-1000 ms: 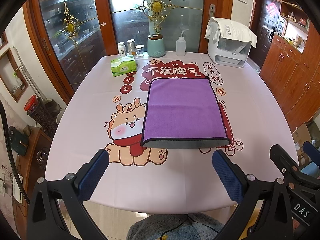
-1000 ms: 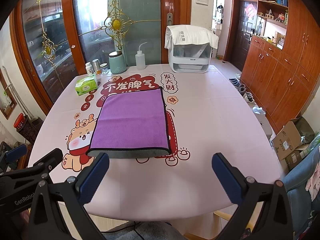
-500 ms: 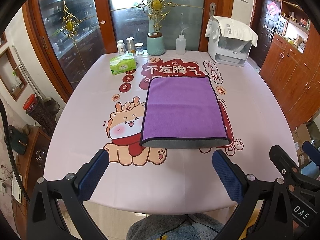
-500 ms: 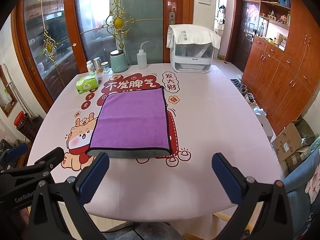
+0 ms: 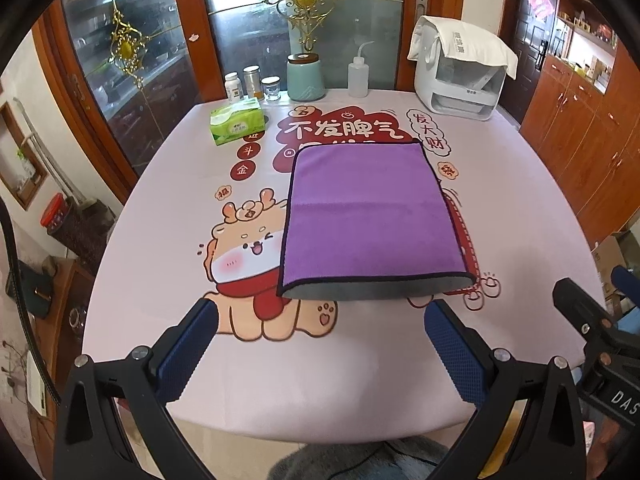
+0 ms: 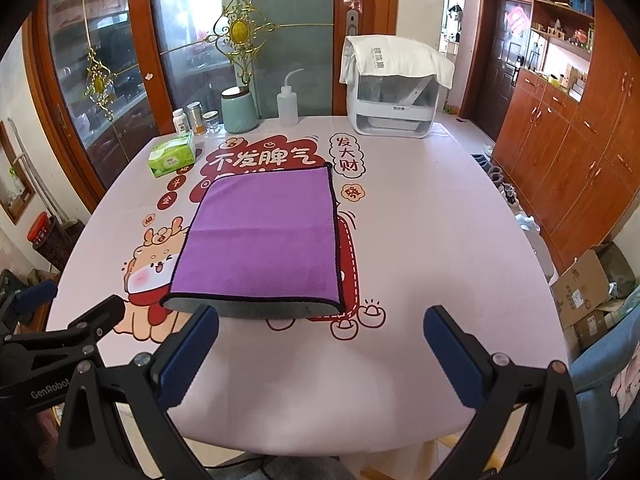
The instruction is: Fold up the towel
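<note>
A purple towel (image 5: 368,212) with a dark hem lies flat in the middle of the table, folded over so its grey underside shows along the near edge; it also shows in the right wrist view (image 6: 264,240). My left gripper (image 5: 320,344) is open and empty, held above the table's near edge, short of the towel. My right gripper (image 6: 320,348) is open and empty, also near the front edge, to the towel's right. Each gripper shows at the edge of the other's view.
The table (image 5: 520,208) has a pink printed cloth. At the back stand a green tissue pack (image 5: 237,121), small jars (image 5: 252,84), a teal canister (image 5: 305,77), a squeeze bottle (image 5: 358,76) and a white appliance (image 5: 460,80). Wooden cabinets (image 6: 568,152) stand right.
Both grippers have drifted slightly, so the view shifts a little. The towel has not moved and both grippers stay open.
</note>
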`<control>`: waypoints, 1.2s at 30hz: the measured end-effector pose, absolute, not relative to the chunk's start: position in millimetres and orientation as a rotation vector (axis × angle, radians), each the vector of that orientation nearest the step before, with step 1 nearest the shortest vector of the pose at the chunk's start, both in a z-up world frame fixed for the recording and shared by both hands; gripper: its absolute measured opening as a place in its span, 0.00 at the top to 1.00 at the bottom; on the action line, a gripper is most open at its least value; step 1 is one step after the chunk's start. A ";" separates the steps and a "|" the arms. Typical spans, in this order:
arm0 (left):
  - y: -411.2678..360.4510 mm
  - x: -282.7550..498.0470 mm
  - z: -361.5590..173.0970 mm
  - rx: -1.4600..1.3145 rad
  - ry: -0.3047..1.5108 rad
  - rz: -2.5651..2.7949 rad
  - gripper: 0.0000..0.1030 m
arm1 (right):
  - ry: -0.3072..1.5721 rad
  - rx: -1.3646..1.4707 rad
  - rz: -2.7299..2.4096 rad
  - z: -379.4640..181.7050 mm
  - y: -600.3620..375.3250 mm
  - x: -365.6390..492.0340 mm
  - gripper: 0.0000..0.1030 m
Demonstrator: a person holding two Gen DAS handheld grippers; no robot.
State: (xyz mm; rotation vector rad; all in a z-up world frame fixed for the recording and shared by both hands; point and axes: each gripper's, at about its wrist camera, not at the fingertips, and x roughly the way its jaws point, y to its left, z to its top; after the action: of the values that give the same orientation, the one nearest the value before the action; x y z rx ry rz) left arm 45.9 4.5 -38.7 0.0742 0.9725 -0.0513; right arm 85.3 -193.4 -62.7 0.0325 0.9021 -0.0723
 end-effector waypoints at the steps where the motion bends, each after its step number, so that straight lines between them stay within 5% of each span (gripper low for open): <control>1: 4.0 48.5 -41.1 0.075 0.972 -0.057 0.00 | 0.901 0.030 -0.069 -65.2 -194.3 87.0 0.00; 36: 31.3 120.2 -149.4 0.157 1.025 -0.076 0.03 | 0.991 -0.084 0.030 -169.2 -202.0 150.2 0.09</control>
State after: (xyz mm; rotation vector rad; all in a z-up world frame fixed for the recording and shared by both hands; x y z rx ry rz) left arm 120.2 31.3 -149.4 0.1573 1.0249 -0.0758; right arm 150.2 -202.0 -169.2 -0.0843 0.9913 0.0295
